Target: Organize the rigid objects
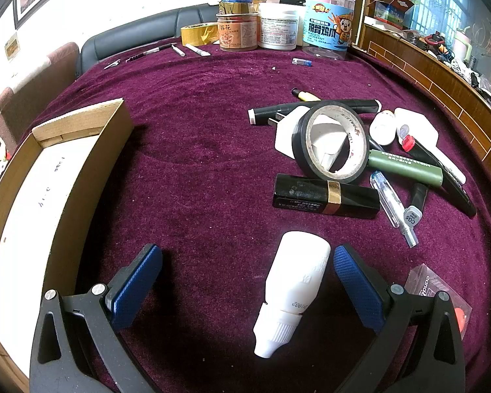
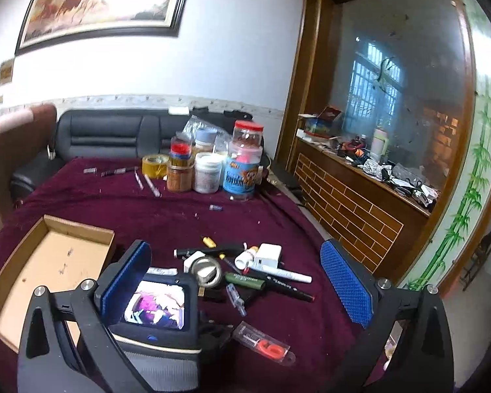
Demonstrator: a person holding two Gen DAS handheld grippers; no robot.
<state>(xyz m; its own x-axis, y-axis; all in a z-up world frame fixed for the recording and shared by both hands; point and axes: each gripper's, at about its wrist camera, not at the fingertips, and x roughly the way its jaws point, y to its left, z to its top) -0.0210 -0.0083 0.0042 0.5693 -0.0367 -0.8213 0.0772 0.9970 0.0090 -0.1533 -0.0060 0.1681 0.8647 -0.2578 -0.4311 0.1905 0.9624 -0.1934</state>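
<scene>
The blue-padded fingers [image 1: 356, 281] of the left gripper [image 1: 245, 281] are standing wide apart over a white dropper bottle [image 1: 293, 291] that is lying between them, touching neither pad, while the right gripper [image 2: 242, 281] is hanging higher with its fingers [image 2: 345, 281] equally spread and holding nothing. Everything is sitting on a burgundy velvet cloth [image 1: 196, 124] before a black leather sofa [image 2: 108, 134], with jars [image 1: 271, 23] grouped at the far edge. An open cardboard box [image 1: 81, 150] is lying to the left, while a roll of black tape [image 1: 330, 144], a black lipstick tube [image 1: 324, 196] and markers are piled to the right.
</scene>
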